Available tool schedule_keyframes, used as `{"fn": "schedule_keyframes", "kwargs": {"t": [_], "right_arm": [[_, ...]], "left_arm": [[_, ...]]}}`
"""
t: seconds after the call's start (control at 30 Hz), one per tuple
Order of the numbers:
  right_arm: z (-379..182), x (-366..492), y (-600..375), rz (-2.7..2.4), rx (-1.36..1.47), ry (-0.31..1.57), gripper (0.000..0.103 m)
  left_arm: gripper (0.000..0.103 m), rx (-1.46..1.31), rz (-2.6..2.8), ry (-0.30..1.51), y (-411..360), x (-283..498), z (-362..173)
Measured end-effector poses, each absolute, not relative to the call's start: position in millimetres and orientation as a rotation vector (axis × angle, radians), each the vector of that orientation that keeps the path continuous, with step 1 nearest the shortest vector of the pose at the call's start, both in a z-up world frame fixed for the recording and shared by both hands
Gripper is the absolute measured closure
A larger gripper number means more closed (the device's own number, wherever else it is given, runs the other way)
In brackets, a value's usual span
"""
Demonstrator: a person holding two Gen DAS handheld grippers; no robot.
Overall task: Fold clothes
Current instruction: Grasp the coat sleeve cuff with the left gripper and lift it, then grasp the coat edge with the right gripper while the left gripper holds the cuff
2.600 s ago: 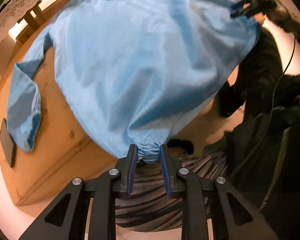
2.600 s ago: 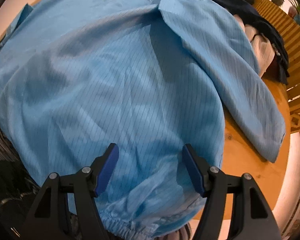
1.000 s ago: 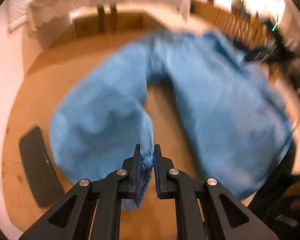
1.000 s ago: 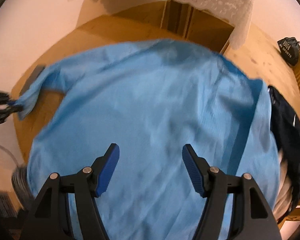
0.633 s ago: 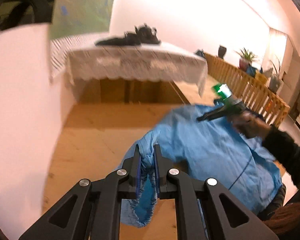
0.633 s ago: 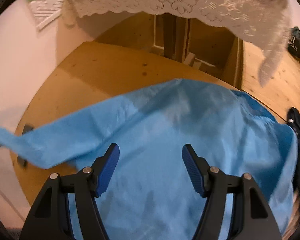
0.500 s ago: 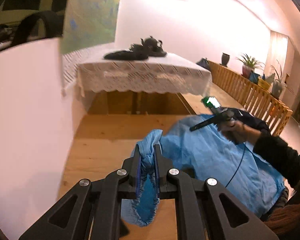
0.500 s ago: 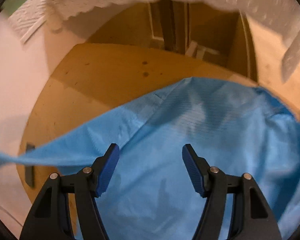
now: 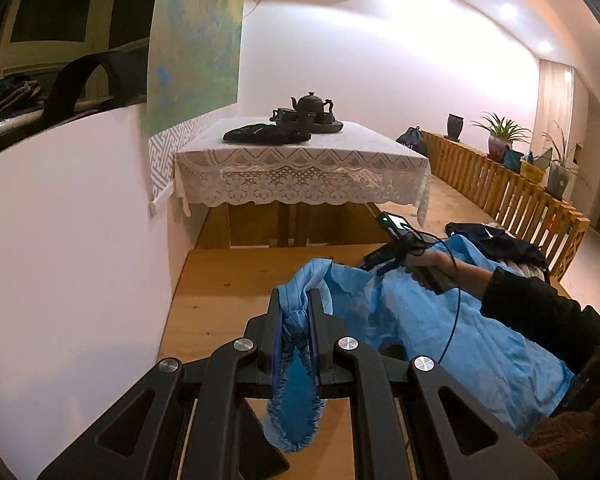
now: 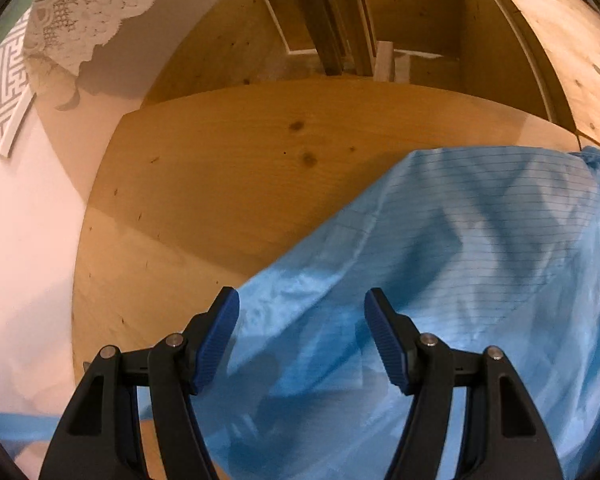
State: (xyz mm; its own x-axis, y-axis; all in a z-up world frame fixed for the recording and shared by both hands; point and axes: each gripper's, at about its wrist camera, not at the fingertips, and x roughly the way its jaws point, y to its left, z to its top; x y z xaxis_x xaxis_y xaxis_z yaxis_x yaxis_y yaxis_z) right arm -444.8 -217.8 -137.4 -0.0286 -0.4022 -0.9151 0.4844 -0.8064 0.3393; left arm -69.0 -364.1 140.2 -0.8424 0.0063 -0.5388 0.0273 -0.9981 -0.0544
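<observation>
- The left gripper (image 9: 296, 322) is clamping the elastic cuff (image 9: 294, 420) of a light blue garment (image 9: 452, 336), its fingers (image 9: 277, 336) pinched tight on the bunched fabric above the wooden tabletop (image 9: 228, 288).
- The right gripper (image 10: 302, 340) is hovering over the garment with fingers (image 10: 216, 340) spread wide, gripping nothing.
- The garment is lying across the tabletop's near right side.

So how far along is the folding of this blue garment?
Early. Nothing looks folded: the blue garment lies loosely spread on the table. In hand: the left gripper pinches its elastic cuff, lifted; the right gripper hovers open above. All folds remain.
</observation>
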Motion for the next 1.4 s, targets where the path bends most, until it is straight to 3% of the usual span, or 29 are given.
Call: {"fn": "schedule_keyframes", "kwargs": {"t": [0.03, 0.1, 0.13, 0.17, 0.3, 0.47, 0.67, 0.8, 0.97, 1.27, 1.4], "right_arm": [[-140, -445, -219, -1.888, 1.647, 0.084, 0.039], [-144, -444, -222, -1.879, 1.641, 0.079, 0.055], [-146, -444, -224, -1.874, 1.638, 0.077, 0.081], [-148, -444, -225, -1.869, 1.634, 0.074, 0.096], [-149, -438, -232, -1.906, 1.566, 0.111, 0.1], [-105, -440, -224, -1.946, 1.452, 0.088, 0.101], [-51, -453, -187, -1.992, 1.374, 0.049, 0.1], [-54, -455, -163, -1.969, 1.392, 0.05, 0.1], [-62, -456, -134, -1.94, 1.415, 0.06, 0.101], [-114, -445, -95, -1.894, 1.49, 0.107, 0.101], [-128, -445, -81, -1.903, 1.511, 0.113, 0.101]], "left_arm": [[0.093, 0.884, -3.006, 0.087, -362, -67, 141], [0.093, 0.892, -3.004, 0.069, -359, -63, 140], [0.093, 0.897, -3.004, 0.061, -357, -61, 139], [0.093, 0.902, -3.003, 0.053, -355, -60, 139], [0.093, 0.915, -3.002, 0.05, -352, -56, 138], [0.093, 0.891, -3.046, 0.055, -339, -50, 152], [0.093, 0.842, -3.149, 0.011, -292, -28, 185], [0.093, 0.889, -3.242, -0.018, -240, -15, 187], [0.092, 1.078, -3.365, 0.011, -171, -6, 159], [0.092, 1.698, -3.284, 0.092, -73, -4, 29], [0.092, 1.849, -3.239, 0.157, -56, -9, -12]]}}
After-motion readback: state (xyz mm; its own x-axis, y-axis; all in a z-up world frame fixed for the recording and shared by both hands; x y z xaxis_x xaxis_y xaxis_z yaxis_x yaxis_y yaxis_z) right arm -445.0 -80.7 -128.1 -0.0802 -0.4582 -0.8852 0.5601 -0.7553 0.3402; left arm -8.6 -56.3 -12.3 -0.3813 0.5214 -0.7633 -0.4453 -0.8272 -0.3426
